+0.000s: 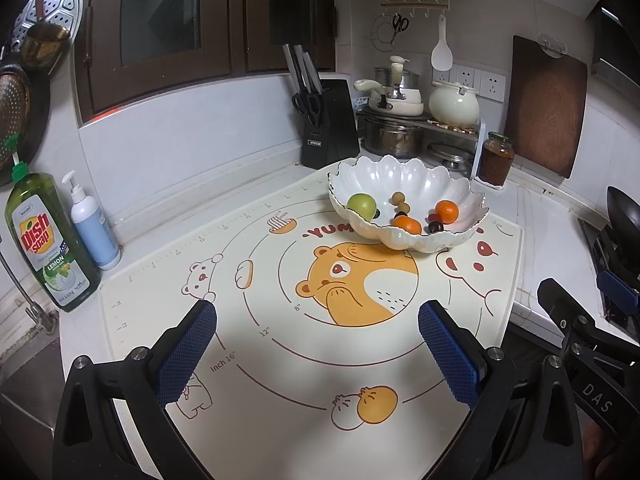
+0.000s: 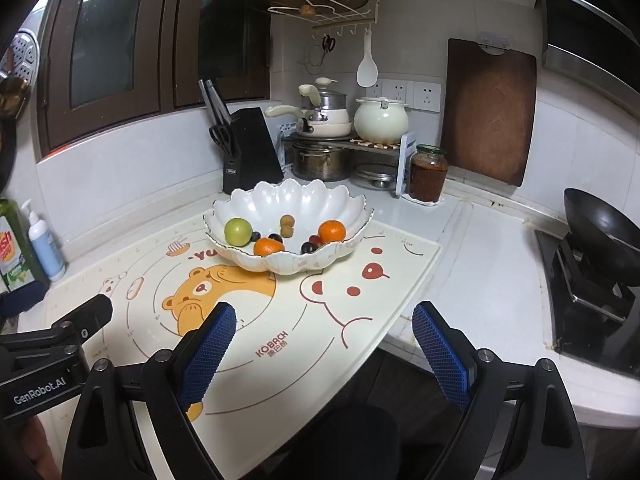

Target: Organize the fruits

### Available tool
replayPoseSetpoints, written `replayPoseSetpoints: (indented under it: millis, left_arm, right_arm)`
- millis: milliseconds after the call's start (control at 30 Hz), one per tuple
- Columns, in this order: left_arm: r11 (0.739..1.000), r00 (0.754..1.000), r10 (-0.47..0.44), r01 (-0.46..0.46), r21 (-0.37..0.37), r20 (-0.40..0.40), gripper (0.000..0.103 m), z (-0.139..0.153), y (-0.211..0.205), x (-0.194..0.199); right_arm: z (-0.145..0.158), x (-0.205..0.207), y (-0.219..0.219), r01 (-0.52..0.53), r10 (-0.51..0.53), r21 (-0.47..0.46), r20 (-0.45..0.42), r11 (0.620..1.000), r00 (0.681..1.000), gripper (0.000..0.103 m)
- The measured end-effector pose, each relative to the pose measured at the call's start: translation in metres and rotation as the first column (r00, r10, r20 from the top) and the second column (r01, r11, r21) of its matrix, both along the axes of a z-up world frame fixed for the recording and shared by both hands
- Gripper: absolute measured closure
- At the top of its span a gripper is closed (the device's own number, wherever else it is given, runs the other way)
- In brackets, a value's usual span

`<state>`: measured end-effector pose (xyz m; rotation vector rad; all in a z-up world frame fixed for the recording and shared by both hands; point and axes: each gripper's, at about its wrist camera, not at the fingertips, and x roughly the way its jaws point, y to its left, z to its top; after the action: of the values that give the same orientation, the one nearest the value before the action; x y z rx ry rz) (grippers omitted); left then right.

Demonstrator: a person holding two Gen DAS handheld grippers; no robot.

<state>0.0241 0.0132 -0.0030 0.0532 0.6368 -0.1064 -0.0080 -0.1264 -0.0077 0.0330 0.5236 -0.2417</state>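
Observation:
A white scalloped bowl (image 1: 404, 178) (image 2: 288, 196) stands at the far side of a cartoon bear mat (image 1: 280, 320) (image 2: 280, 320). In it lie a green apple (image 1: 361, 207) (image 2: 238, 231), two oranges (image 1: 447, 211) (image 2: 332, 231), two small brown fruits (image 1: 401, 201) (image 2: 287, 225) and a few dark grapes (image 1: 435, 225) (image 2: 307, 246). My left gripper (image 1: 318, 320) is open and empty above the near mat. My right gripper (image 2: 324, 324) is open and empty over the mat's right front corner. Each gripper's side shows in the other's view.
A dish soap bottle (image 1: 44, 240) and a pump bottle (image 1: 94, 224) stand at the left by the sink. A knife block (image 1: 328, 120), pots (image 1: 394, 136) and a sauce jar (image 1: 496, 158) stand behind the bowl. A wok (image 2: 604, 228) sits on the stove at right.

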Motion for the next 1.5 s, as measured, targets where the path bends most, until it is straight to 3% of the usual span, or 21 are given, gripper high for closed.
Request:
replayPoseSetpoints:
  millis: [1500]
  left_arm:
    - [1.0, 1.0, -0.001, 0.001, 0.001, -0.005, 0.0, 0.0026, 0.0029, 0.0]
  right_arm:
    - [0.0032, -0.0013, -0.0059, -0.001, 0.001, 0.001, 0.002, 1.0, 1.0, 0.012]
